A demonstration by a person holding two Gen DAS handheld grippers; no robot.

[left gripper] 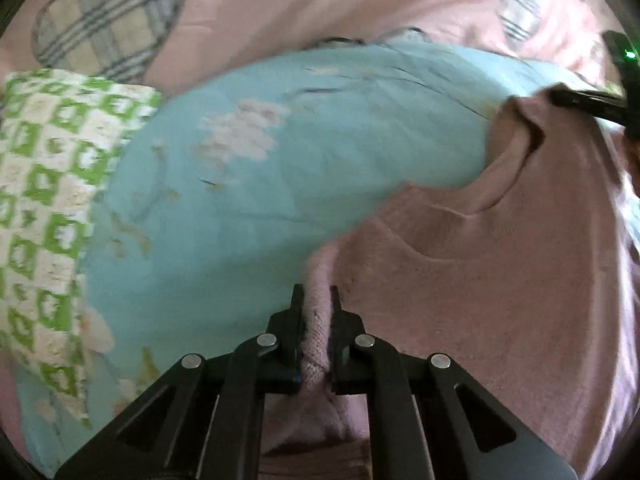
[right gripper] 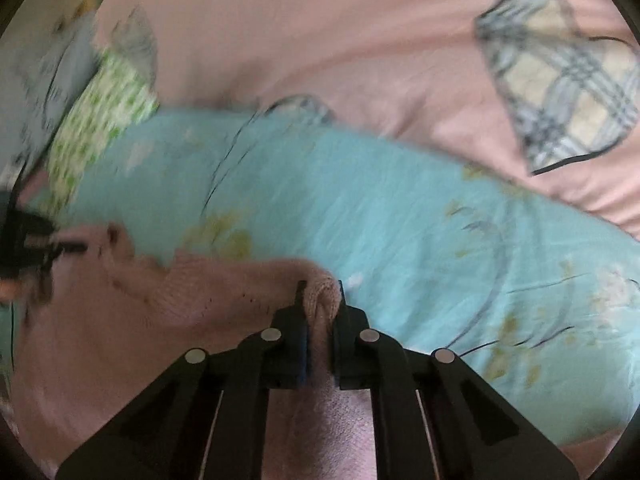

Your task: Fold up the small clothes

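Knitwear fills the space between both my tongs: a small pink sweater [left gripper: 500, 280], held up over the bed. My left tongs [left gripper: 316, 300] are pressed together on a ribbed edge of it, the knit bunched between the two fingers. My right tongs [right gripper: 320, 296] pinch another edge the same way, a fold of pink knit squeezed between them.

Ahead of both tongs lies a light blue blanket [left gripper: 248, 184] with pale flower prints, and beyond that a pink sheet [left gripper: 320, 0] with plaid heart patches.

My left camera shows the sweater hanging broad to the right of my left tongs, its neckline sagging in a curve, and at the far right edge the dark tip of my right tongs gripping the cloth. It also shows a green and white checked cloth [left gripper: 52, 208] to the left, lying against the blanket.

My right camera shows the sweater [right gripper: 120, 320] stretching away to the left of my right tongs, with my left tongs small and dark at the far left edge. This view is blurred, and the checked cloth [right gripper: 104, 120] sits far off to the upper left.
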